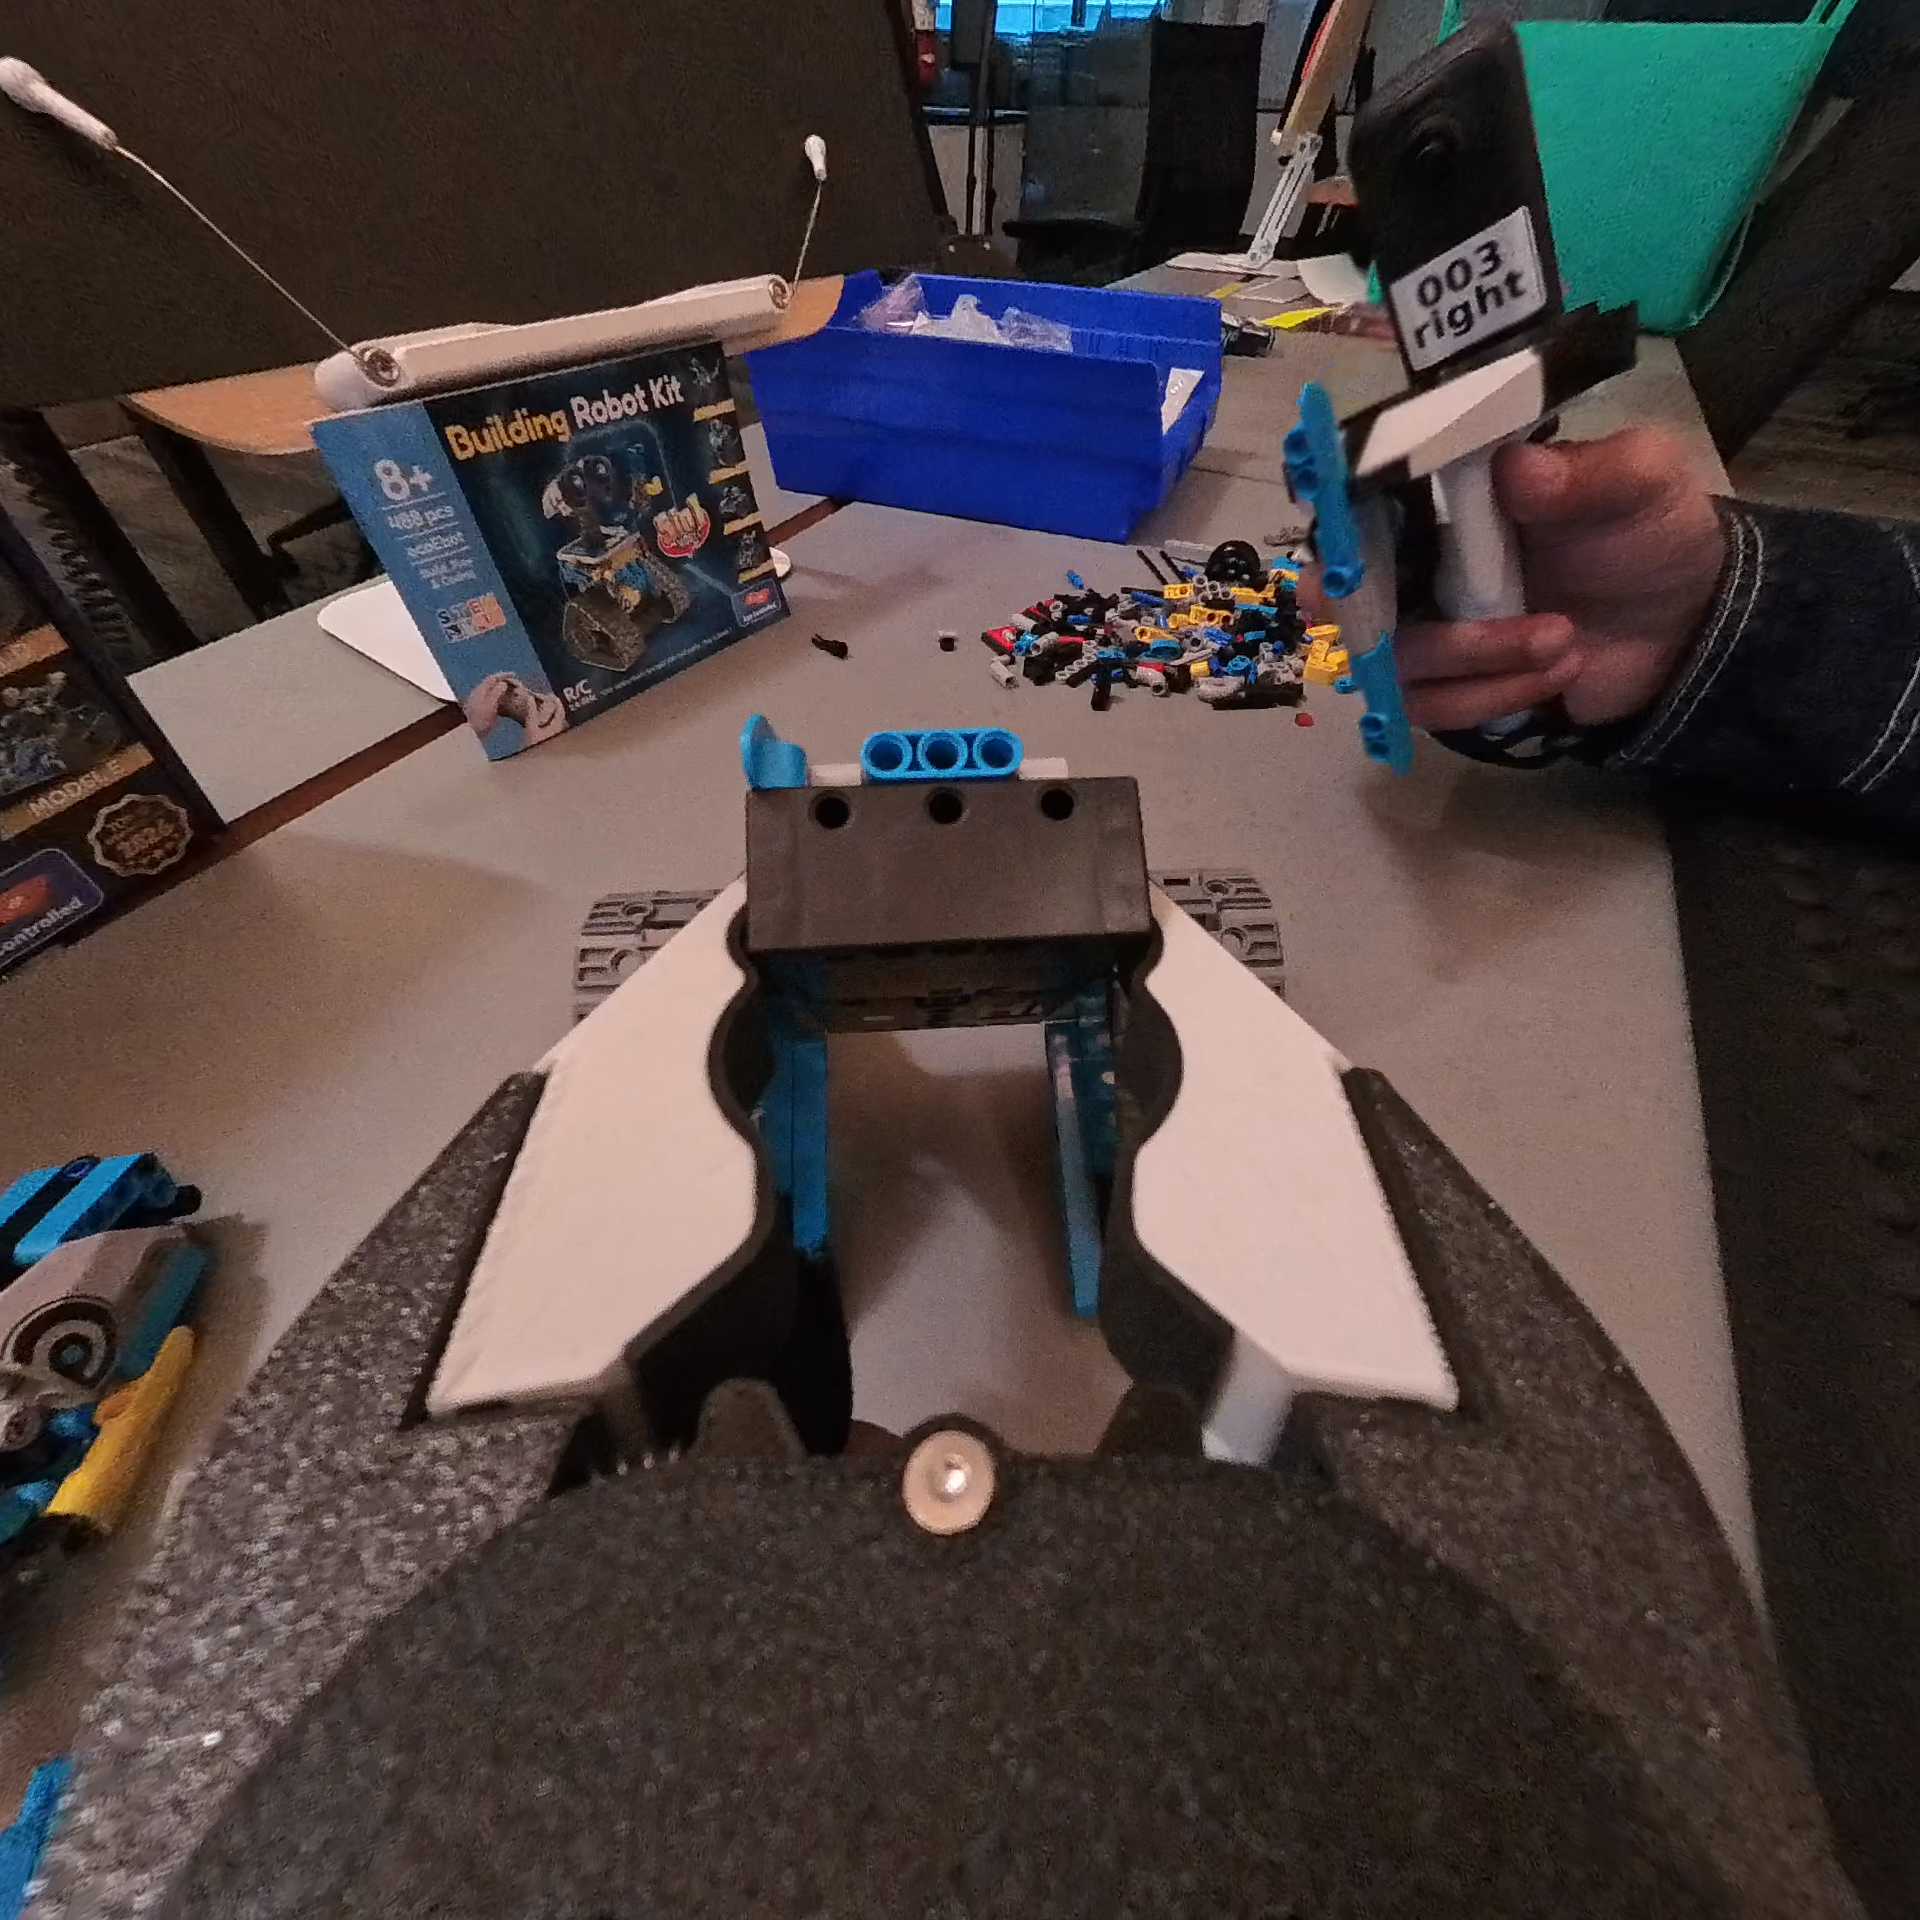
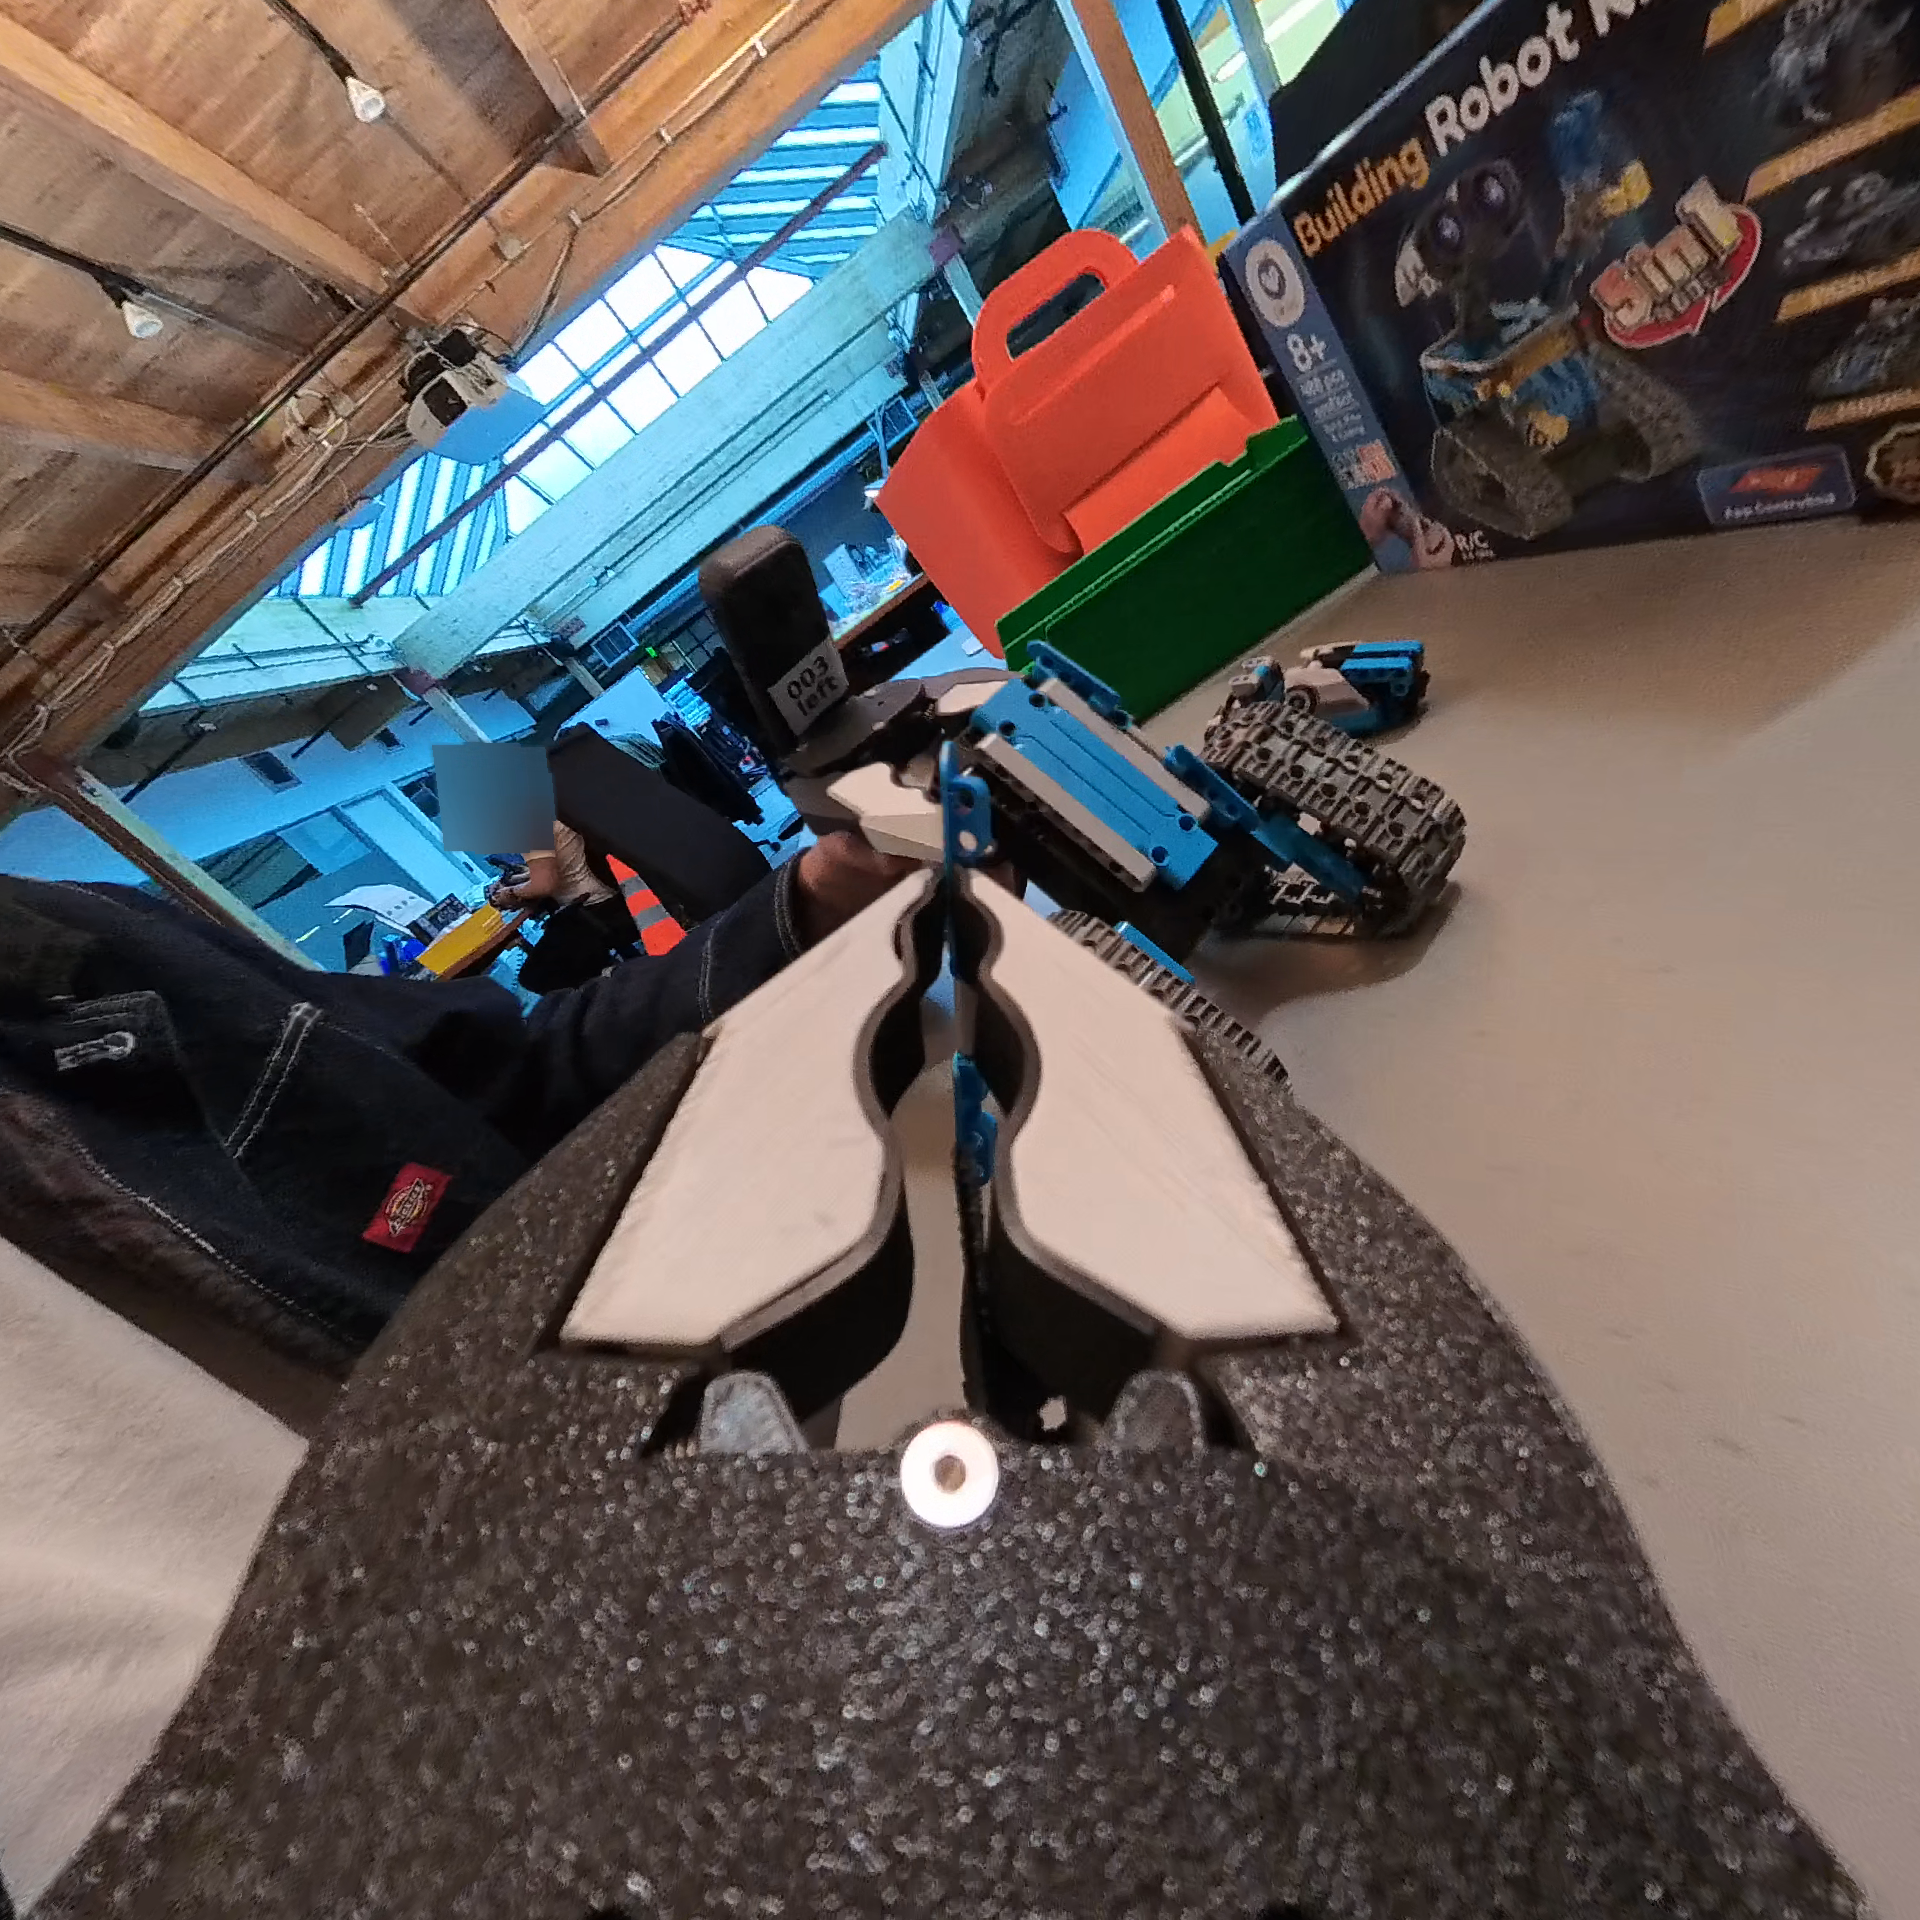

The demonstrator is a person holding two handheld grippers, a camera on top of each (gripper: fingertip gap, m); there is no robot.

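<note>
My left gripper (image 1: 945,914) is shut on the black block (image 1: 945,862) of a tracked robot model, whose grey tracks (image 1: 623,935) rest on the grey table (image 1: 416,1018). A blue three-hole beam (image 1: 940,753) sits on the block's far side. My right gripper (image 2: 951,894) is shut on a thin blue beam piece (image 2: 964,821), held edge-on in the air. In the left wrist view it (image 1: 1371,530) hovers to the upper right of the model, with the blue piece (image 1: 1382,696) upright. The right wrist view shows the left gripper (image 2: 935,748) holding the model (image 2: 1101,790) tilted.
A kit box (image 1: 561,540) and a blue bin (image 1: 987,416) stand at the back. A pile of small parts (image 1: 1164,644) lies behind the model. A blue, grey and yellow sub-assembly (image 1: 83,1340) lies at the left. A second box (image 2: 1621,270), an orange bag (image 2: 1081,416) and a green bin (image 2: 1195,582) show too.
</note>
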